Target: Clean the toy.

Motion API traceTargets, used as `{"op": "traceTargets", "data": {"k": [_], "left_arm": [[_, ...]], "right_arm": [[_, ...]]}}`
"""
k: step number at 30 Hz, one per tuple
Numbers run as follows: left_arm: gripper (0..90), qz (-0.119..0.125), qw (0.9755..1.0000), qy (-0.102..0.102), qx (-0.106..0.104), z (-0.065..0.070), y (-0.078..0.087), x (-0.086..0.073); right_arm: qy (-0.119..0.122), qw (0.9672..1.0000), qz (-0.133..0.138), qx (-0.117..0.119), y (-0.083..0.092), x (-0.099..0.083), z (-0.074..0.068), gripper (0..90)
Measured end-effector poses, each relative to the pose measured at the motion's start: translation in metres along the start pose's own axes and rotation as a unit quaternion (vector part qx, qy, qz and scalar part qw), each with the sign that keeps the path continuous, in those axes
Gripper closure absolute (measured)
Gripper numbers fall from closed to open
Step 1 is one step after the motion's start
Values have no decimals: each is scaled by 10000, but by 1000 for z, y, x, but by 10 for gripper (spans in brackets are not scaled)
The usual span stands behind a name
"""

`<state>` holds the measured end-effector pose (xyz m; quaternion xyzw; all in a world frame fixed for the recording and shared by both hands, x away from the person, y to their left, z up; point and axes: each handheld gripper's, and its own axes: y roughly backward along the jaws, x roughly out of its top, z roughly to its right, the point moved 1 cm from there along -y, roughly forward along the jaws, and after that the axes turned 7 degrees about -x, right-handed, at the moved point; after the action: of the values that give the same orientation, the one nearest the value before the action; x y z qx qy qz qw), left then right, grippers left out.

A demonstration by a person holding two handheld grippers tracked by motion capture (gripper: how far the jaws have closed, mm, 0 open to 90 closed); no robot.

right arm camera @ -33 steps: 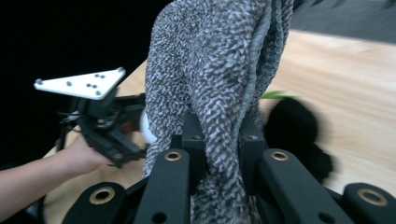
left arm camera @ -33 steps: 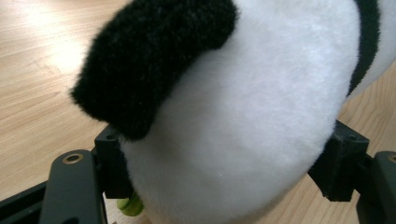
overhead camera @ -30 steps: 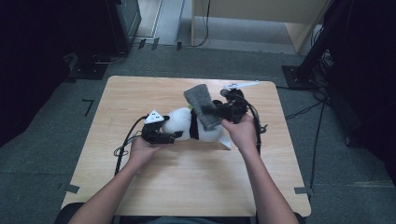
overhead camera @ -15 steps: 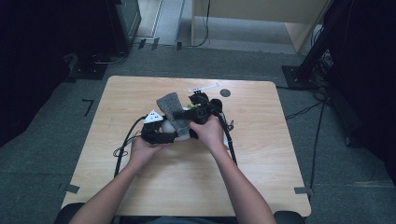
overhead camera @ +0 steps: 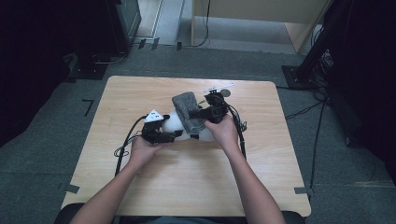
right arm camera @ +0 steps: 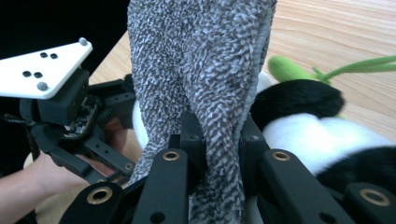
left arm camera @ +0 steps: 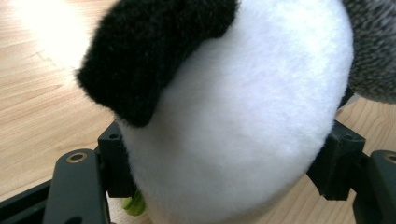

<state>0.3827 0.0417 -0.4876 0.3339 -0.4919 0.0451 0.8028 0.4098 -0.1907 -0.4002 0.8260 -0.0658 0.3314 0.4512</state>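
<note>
— Where does the work stand?

— Mid-table, on the pale wooden tabletop (overhead camera: 140, 186). The left gripper (left arm camera: 229, 186) has its jaws pressed into either side of a soft black-and-white plush panda toy (left arm camera: 243, 116), so the toy is pinned in place near the middle of the table. The right gripper (right arm camera: 217, 154) has its jaws clamped tight on a fold of speckled grey knitted cloth (right arm camera: 201, 60), which hangs over the panda's upper side.

— So which step is this?

— I'd judge it the covering or wrapping step: one hand steadies the toy while the other lays the cloth over it (a green plush sprig (right arm camera: 289, 67) pokes out beside the panda, so it isn't covered fully yet).

— And the next move?

— Probably drawing the cloth farther across and down onto the white body before the right jaws let go. That calls for the left grip to hold firm, since plush gives easily, and for the cloth to be lowered flat, not bunched. Whether the cloth already touches the toy along its whole length I cannot tell.
</note>
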Motion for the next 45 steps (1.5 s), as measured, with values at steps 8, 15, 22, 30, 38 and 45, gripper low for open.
{"op": "traceTargets", "data": {"k": [8, 15, 22, 30, 38, 45], "left_arm": [[259, 3, 10000, 34, -27, -1, 0, 0], [258, -9, 10000, 68, -43, -2, 0, 1], [258, 1, 9999, 80, -63, -2, 0, 1], [258, -4, 9999, 122, -89, -4, 0, 2], [258, 37, 9997, 202, -118, -6, 0, 1], [258, 56, 9997, 208, -110, -5, 0, 1]], "right_arm": [[-62, 9999, 83, -71, 17, -2, 13, 785], [-210, 9994, 232, -152, 38, -6, 31, 784], [-446, 9980, 381, -246, 57, -13, 54, 782], [-508, 9965, 477, -462, 75, -19, 65, 783], [-264, 9975, 646, 149, 78, -14, 38, 785], [-106, 9973, 559, 474, 49, 1, 7, 785]]}}
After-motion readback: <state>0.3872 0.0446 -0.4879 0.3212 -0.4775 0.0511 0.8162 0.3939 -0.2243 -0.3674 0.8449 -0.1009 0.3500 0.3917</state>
